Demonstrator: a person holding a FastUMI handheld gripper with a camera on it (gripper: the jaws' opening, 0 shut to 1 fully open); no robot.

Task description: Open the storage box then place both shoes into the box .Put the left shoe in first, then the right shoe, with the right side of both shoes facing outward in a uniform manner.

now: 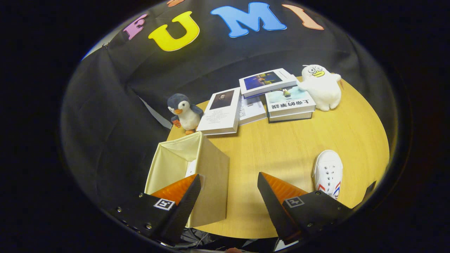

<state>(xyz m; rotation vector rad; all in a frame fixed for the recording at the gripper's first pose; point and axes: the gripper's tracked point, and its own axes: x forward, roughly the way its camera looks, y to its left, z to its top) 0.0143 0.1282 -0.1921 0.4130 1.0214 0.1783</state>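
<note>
A beige fabric storage box stands open at the wooden table's near left edge, and a sliver of something white shows inside it against its right wall. A white shoe with red and blue stripes lies flat on the table to the right, its toe pointing away from me. My gripper is open and holds nothing. The left finger hovers over the box's near right corner, and the right finger sits just left of the shoe's heel. Bare tabletop lies between the fingers.
Beyond the fingers, several books lie in a loose group at the far side of the round table. A penguin plush stands behind the box. A white duck plush sits at the far right.
</note>
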